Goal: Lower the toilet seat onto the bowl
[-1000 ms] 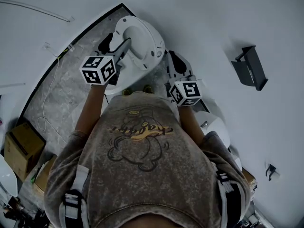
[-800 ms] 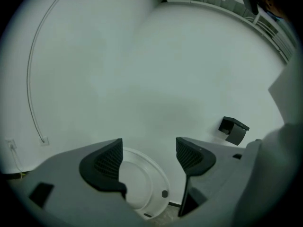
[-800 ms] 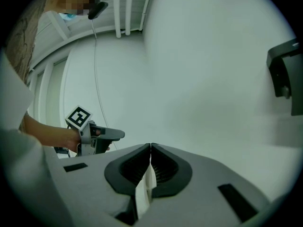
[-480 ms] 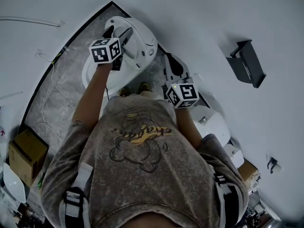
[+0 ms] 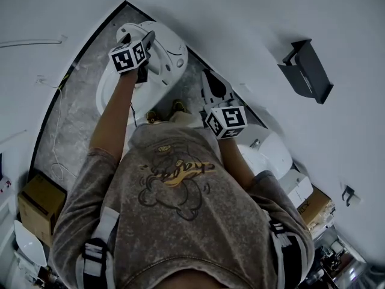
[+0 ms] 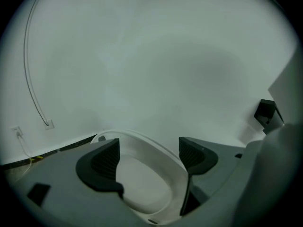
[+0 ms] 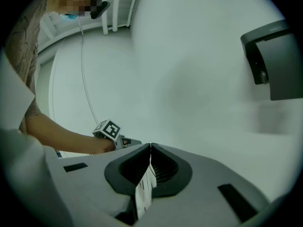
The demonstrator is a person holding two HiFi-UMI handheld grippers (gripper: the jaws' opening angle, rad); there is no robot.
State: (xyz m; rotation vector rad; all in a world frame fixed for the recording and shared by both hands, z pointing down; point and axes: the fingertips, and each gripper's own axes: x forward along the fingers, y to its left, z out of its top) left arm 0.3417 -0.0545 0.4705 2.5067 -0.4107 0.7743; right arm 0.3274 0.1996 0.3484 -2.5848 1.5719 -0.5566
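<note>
Right gripper dead centre, near edge of shot, jaws pressed together, tips meeting. Pale strip w/ dark marks sits in the slot below the pads, can't tell what it is. Further off on the left, a bare forearm reaches across, ending at the left gripper's marker cube, black-&-white squares facing us. Behind it all: plain white wall. Thin cable runs down it, left of centre. White pipes up top. Dark wall-mounted holder upper right, well apart from the jaws. Patterned sleeve at left edge.
</note>
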